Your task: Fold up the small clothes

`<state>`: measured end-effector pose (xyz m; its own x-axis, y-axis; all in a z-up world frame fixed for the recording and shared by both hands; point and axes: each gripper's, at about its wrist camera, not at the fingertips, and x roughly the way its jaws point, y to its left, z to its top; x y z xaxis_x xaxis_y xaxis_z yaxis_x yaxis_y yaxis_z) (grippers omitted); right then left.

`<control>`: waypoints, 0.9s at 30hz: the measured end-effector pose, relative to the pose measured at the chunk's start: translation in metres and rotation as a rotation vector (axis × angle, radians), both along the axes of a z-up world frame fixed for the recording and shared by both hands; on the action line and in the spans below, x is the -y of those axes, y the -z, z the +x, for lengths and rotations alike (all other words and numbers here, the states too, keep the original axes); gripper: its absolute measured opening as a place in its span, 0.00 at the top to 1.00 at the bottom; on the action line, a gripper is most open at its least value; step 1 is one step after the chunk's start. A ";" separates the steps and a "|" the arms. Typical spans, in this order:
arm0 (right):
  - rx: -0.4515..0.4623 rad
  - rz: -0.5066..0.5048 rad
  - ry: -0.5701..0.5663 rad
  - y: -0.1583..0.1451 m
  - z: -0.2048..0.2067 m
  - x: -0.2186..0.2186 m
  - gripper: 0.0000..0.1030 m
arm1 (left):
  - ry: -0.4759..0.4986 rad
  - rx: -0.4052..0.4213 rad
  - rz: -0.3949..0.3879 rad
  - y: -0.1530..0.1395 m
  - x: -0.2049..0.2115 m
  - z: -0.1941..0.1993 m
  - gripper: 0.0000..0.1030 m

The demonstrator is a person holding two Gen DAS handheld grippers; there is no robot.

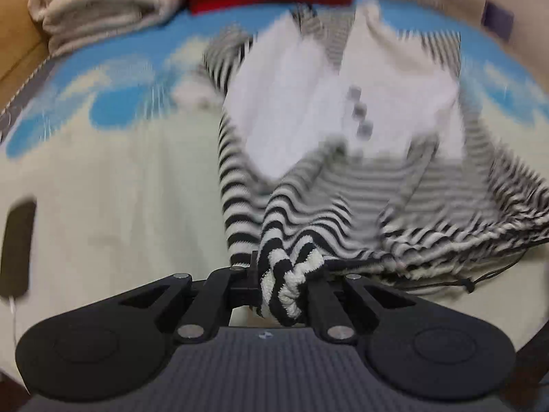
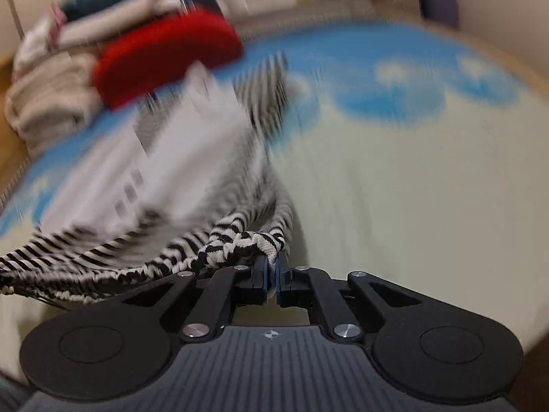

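My left gripper (image 1: 274, 281) pinched a bunched corner of the striped garment (image 1: 308, 206); right gripper (image 2: 273, 274) was clamped on the opposite hem corner. Garment lay stretched btwn them over the blue-and-cream bed cover (image 2: 411, 171). Soft, light, stretchy knit, so prob best held at corners w/ even tension. Far half too blurred to read; white panel w/ grey buttons (image 1: 360, 113) barely made out.

Both wrist cameras sit low and close, facing forward, sharing the striped garment (image 1: 308, 206) (image 2: 192, 250).
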<state>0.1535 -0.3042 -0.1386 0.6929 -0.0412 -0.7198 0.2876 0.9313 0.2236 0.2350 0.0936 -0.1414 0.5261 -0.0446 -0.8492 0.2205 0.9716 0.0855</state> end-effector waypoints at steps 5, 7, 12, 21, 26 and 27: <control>-0.015 -0.015 0.002 0.026 -0.034 -0.012 0.97 | 0.053 0.027 0.053 0.031 -0.016 -0.028 0.96; -0.009 -0.027 -0.006 0.024 -0.038 -0.022 0.97 | 0.074 0.057 0.050 0.034 -0.016 -0.033 0.96; -0.017 -0.099 0.006 0.011 -0.048 -0.013 0.97 | 0.127 0.124 0.047 0.039 -0.001 -0.041 0.86; -0.040 -0.311 -0.069 0.011 -0.054 -0.040 0.45 | 0.098 0.188 0.064 0.048 -0.006 -0.041 0.45; 0.028 -0.387 -0.257 0.010 -0.045 -0.067 0.45 | 0.064 0.180 0.020 0.046 -0.005 -0.043 0.44; 0.031 -0.411 -0.294 0.014 -0.040 -0.074 0.44 | 0.063 0.184 0.018 0.046 -0.005 -0.043 0.44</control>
